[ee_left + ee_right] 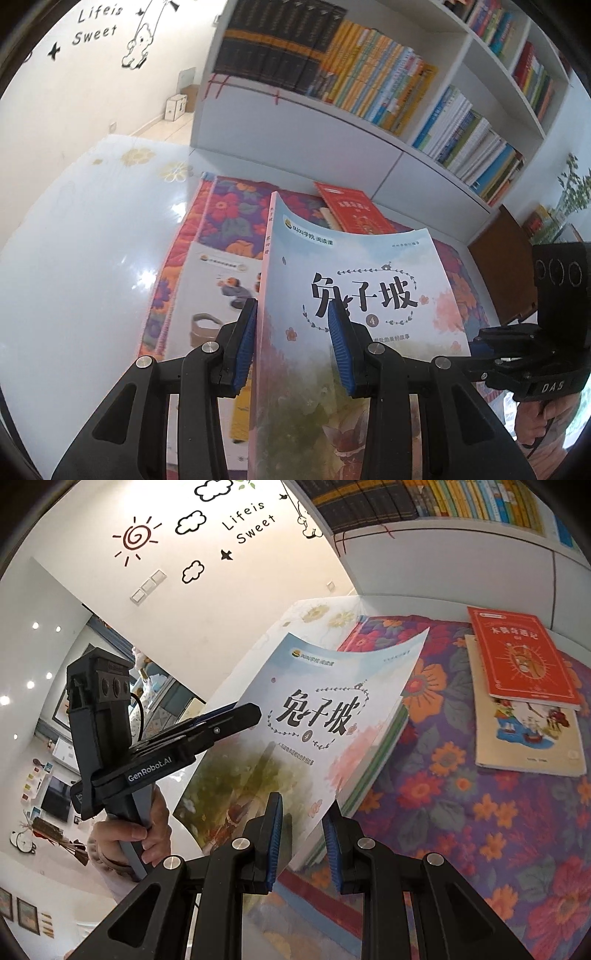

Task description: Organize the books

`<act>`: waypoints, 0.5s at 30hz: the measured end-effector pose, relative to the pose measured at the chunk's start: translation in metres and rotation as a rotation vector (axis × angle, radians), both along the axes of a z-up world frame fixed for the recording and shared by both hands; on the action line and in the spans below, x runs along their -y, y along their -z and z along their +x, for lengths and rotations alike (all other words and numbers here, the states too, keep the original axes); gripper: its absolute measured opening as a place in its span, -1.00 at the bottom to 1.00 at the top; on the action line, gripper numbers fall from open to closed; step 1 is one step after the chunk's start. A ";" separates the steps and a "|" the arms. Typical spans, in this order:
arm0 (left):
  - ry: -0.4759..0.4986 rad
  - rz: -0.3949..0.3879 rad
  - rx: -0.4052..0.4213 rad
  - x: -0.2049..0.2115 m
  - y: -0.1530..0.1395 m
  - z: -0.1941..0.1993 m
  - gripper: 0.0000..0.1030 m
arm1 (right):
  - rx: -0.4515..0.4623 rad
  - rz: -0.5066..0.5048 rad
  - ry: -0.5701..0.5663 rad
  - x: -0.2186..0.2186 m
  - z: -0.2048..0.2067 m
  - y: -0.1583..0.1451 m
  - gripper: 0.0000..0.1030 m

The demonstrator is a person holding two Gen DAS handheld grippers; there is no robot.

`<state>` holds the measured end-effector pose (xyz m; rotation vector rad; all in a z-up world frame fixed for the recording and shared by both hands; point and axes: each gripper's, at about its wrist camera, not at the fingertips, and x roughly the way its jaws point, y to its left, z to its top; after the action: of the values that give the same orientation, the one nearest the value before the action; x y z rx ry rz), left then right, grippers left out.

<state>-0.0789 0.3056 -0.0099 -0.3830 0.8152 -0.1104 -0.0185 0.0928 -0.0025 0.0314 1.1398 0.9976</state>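
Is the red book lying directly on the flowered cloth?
No, the red book lies on top of a cream picture book, which rests on the flowered cloth.

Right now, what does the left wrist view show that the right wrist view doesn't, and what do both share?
Only the left wrist view: the bookshelf compartments full of upright books, and a cover lying under the lifted book. Only the right wrist view: the sun decal and a picture book under the red book. Both: the pale blue book, held by the left gripper and right gripper, above the floral mat.
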 end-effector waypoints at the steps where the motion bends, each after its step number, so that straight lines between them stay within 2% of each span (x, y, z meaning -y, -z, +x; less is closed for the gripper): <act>1: -0.007 -0.006 -0.009 -0.004 0.004 0.002 -0.34 | 0.002 -0.003 -0.004 -0.004 0.001 0.002 -0.57; 8: -0.046 -0.033 -0.055 -0.032 0.029 0.015 -0.34 | 0.029 -0.031 -0.045 -0.035 0.008 0.024 -0.57; 15: -0.060 -0.052 -0.111 -0.044 0.056 0.022 -0.34 | -0.016 -0.057 -0.045 -0.052 0.023 0.058 -0.57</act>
<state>-0.0569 0.3499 -0.0657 -0.4651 0.9113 -0.0547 0.0041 0.1451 -0.0602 -0.0319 1.1875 1.0056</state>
